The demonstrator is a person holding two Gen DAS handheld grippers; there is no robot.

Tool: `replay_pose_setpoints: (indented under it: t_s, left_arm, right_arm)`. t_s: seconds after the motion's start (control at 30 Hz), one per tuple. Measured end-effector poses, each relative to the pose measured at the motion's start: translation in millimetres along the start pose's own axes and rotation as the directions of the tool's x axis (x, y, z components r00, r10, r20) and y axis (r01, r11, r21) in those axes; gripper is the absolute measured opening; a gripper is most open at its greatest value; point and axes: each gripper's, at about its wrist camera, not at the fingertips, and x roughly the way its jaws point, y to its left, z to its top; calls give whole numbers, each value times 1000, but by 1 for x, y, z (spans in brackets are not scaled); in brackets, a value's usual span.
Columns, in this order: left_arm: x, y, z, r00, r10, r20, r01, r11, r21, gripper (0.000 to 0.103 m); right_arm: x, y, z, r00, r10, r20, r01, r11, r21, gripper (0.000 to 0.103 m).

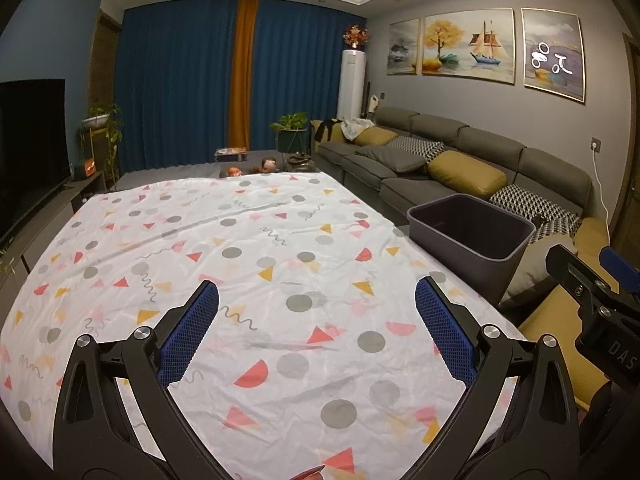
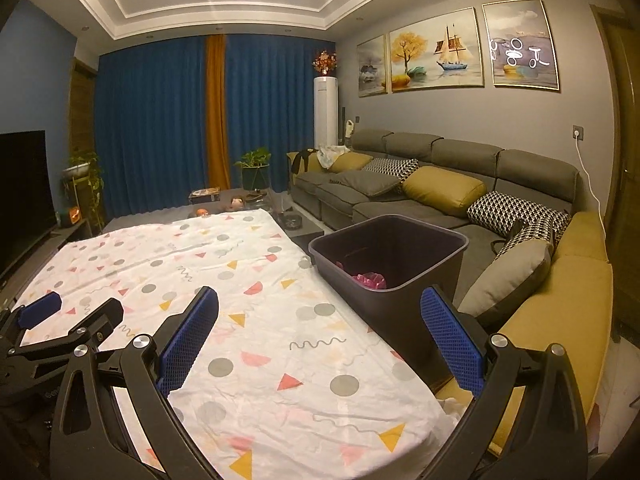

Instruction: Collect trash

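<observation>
While both grippers' jaws are held spread and empty over the patterned tablecloth (image 2: 256,360), crumpled pink trash (image 2: 370,280) is seen inside the dark bin (image 2: 400,304).

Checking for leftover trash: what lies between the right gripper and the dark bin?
Only the patterned cloth. In the right wrist view, nothing loose shows on the stretch between the right gripper and the bin; pink trash already lies inside it.

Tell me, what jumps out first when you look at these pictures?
The big white cloth dotted with coloured triangles and grey circles fills the middle, spread over the table. Beside its right edge stands a dark bin with something pink inside. Up close, both pairs of blue-padded tongs, left and right, gape open and empty above the cloth.
</observation>
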Motion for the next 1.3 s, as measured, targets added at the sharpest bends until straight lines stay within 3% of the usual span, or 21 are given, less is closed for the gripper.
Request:
replay_pose_setpoints:
  t_s: [1.3]
  left_arm:
    - [-3,-3,-1,1000,-16,-6,16,1000,-4,97]
  right_arm:
    - [-2,-2,0,1000,1,2,-1,1000,13,97]
